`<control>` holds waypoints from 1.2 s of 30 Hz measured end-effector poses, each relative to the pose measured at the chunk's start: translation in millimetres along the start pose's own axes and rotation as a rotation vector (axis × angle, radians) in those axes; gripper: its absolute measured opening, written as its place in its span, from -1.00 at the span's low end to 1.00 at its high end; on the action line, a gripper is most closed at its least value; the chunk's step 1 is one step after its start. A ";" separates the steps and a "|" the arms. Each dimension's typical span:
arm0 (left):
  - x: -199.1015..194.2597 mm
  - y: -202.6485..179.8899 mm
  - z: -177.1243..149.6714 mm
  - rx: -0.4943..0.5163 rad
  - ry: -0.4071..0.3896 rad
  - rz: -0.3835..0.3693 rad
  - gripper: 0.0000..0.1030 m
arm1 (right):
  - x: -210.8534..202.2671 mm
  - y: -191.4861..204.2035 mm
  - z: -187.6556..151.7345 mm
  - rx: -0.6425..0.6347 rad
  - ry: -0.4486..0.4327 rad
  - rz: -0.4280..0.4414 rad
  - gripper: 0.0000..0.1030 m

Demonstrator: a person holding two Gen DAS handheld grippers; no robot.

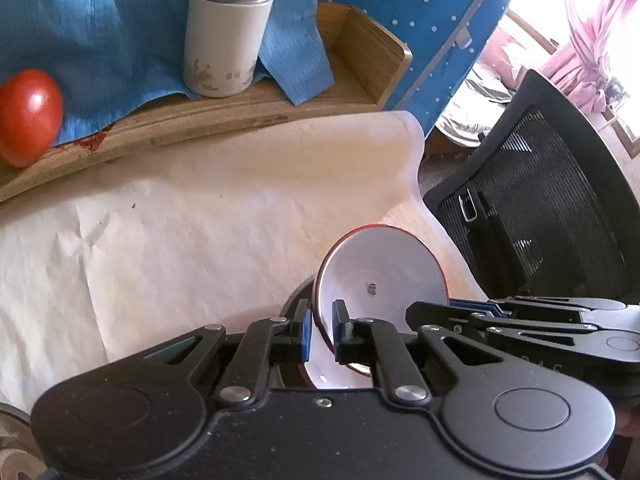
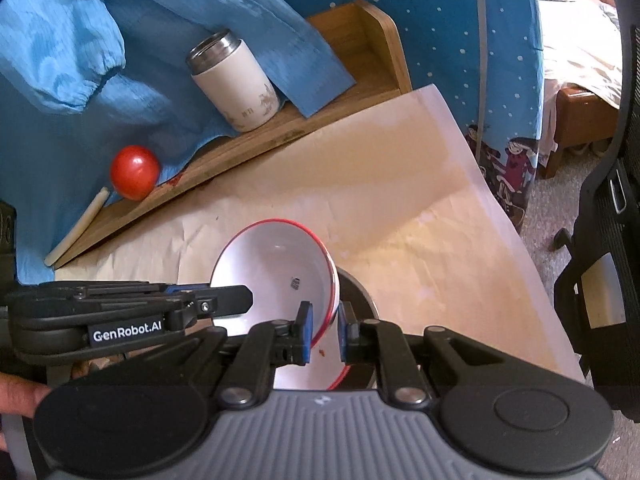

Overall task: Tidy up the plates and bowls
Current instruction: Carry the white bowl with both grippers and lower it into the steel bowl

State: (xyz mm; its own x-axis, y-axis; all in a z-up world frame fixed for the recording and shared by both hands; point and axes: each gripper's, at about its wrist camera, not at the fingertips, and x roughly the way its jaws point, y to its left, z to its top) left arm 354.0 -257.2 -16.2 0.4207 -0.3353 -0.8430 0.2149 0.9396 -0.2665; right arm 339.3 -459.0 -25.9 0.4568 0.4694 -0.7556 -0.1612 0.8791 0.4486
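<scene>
A white bowl with a red rim [image 1: 380, 268] [image 2: 276, 272] is held tilted above the paper-covered table. My left gripper [image 1: 322, 328] is shut on its near-left rim. My right gripper [image 2: 323, 330] is shut on its right rim; its arm shows at the right of the left wrist view. A dark metal bowl [image 2: 360, 292] sits under the white bowl, mostly hidden; its edge shows in the left wrist view [image 1: 294, 300]. The left gripper's body shows at the left of the right wrist view.
A wooden tray [image 1: 360, 64] [image 2: 360, 40] at the back holds a white thermos [image 1: 226, 36] [image 2: 236, 84], a tomato [image 1: 28, 116] [image 2: 135, 171] and blue cloth [image 1: 80, 28]. A black mesh chair [image 1: 540, 208] stands past the table's right edge.
</scene>
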 end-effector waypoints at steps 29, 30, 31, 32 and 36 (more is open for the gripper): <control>10.5 -5.9 -12.4 0.030 0.093 0.011 -0.71 | 10.7 -2.8 -15.2 0.022 0.104 -0.022 -0.69; 11.1 -6.4 -12.2 0.033 0.096 0.011 -0.70 | 10.8 -3.3 -15.5 0.023 0.106 -0.023 -0.69; 11.7 -6.9 -11.8 0.036 0.097 0.011 -0.68 | 10.7 -3.6 -15.8 0.025 0.108 -0.023 -0.69; 11.9 -7.4 -11.6 0.038 0.098 0.011 -0.67 | 10.6 -3.8 -16.1 0.027 0.109 -0.022 -0.69; 12.0 -7.4 -11.6 0.041 0.100 0.014 -0.66 | 10.5 -3.8 -16.3 0.027 0.112 -0.019 -0.67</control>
State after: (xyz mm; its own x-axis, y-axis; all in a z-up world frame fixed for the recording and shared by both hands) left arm 347.2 -267.4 -29.7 0.3338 -0.3116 -0.8896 0.2461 0.9399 -0.2368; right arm 330.5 -456.0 -43.4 0.3587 0.4603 -0.8121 -0.1292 0.8861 0.4452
